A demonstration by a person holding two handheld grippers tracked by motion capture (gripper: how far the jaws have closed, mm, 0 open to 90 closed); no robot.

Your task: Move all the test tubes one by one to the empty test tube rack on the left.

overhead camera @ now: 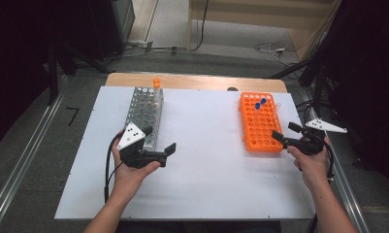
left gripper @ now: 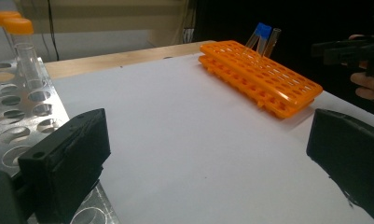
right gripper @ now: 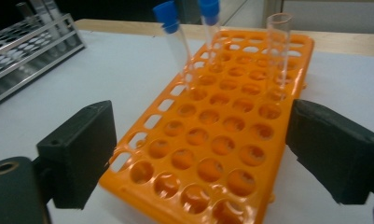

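Approach step: right gripper, jaws spread and empty, faces the orange rack holding blue-capped tubes. Left gripper spread beside the metal rack. Next move, likely: advance, straddle one tube.

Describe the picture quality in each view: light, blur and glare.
High view: white table sheet evenly lit, surroundings dark, orange rack fairly sharp. Left gripper view: near metal rack soft, background at right almost black. Right gripper view: blue-capped tubes slightly blurred, soft sheen on the rack's front holes.
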